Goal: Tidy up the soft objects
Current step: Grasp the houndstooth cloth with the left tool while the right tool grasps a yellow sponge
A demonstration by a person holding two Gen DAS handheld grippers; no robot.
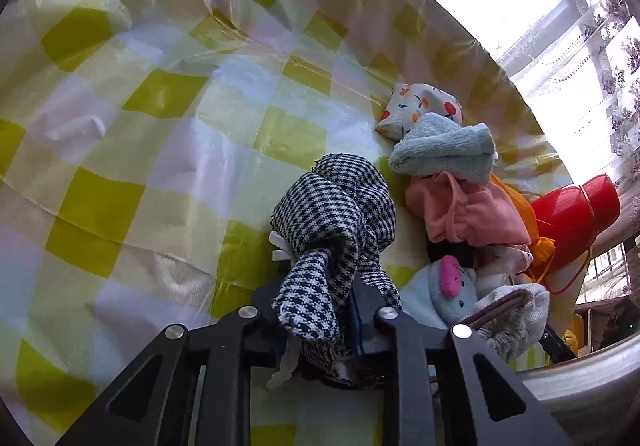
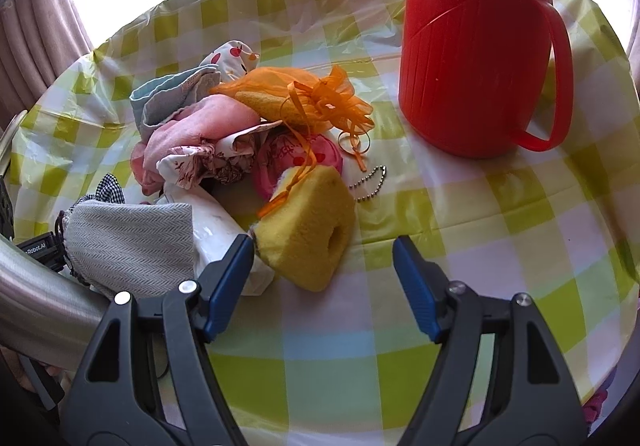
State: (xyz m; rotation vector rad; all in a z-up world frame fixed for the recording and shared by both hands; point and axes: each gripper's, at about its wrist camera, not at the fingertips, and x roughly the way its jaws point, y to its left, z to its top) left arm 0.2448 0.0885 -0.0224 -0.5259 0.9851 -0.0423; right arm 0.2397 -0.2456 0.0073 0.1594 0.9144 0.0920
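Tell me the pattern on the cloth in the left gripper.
Black-and-white houndstooth cloth, clearest in the left wrist view.

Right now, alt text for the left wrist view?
The left gripper has its jaws shut on a houndstooth cloth that lies bunched on a yellow-check tablecloth. To its right sits a pile of soft things: a blue towel, a pink cloth and a plush toy, with a red jug behind.

Desk (image 2: pixel 460 205) covered in yellow-green checked plastic cloth (image 1: pixel 160 93). Directly on it: red jug (image 2: pixel 472 45) upright at far side; heap of soft items (image 2: pixel 208 133) beside it; yellow sponge (image 2: pixel 308 230) at heap's near edge; ball chain (image 2: pixel 370 183) just beyond sponge; houndstooth cloth (image 1: pixel 336 213).
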